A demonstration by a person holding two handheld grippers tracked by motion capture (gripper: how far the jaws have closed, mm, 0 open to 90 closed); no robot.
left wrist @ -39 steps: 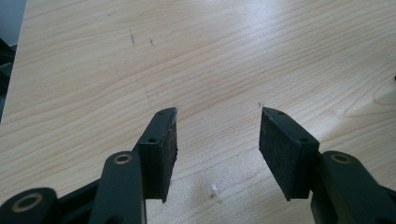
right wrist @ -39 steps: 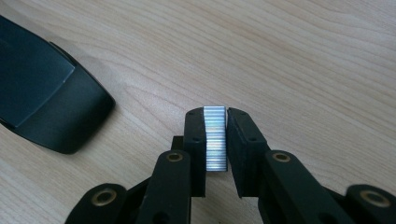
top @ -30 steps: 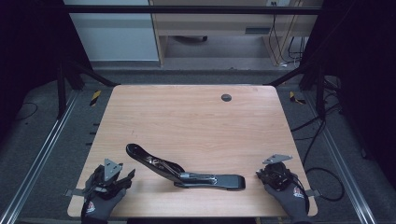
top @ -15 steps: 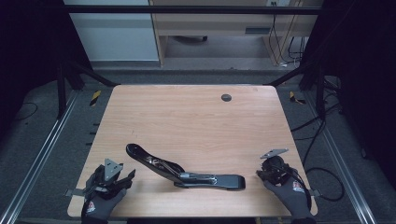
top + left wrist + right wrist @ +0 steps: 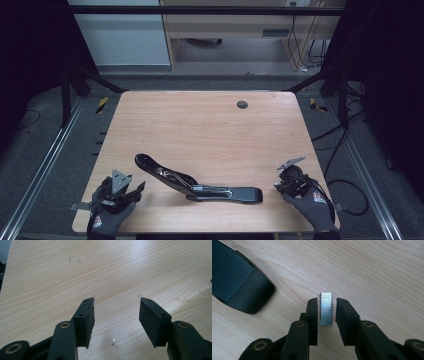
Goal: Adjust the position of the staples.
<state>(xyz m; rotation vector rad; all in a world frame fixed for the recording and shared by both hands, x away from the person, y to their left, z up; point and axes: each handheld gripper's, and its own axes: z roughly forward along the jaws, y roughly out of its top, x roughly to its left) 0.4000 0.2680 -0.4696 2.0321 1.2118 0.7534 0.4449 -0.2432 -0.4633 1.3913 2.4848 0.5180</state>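
1. Left gripper (image 5: 136, 188): it rests at the near left corner of the surface (image 5: 210, 130). The jaws stand spread and hold nothing; in the left gripper view (image 5: 116, 301) bare wood lies between the pads.

2. Right gripper (image 5: 277, 185): it sits at the near right edge. In the right gripper view (image 5: 326, 301) the jaws have just been opening and now straddle the staple strip (image 5: 326, 310), which lies flat on the surface. A thin gap shows on each side, so the pads do not press on it.

3. Step in hand, as judged: picking up the strip for loading. Centre the strip between the pads, keep the jaws parallel to its long sides, and close gently. Excess force may snap the strip; an off-centre grip may tilt it.

4. Stapler (image 5: 200, 186): it lies just beyond the grippers, hinged open, its rear end (image 5: 242, 287) near the strip. Steady its base with the left gripper before loading.

5. Far side: a small round grommet (image 5: 242, 104).
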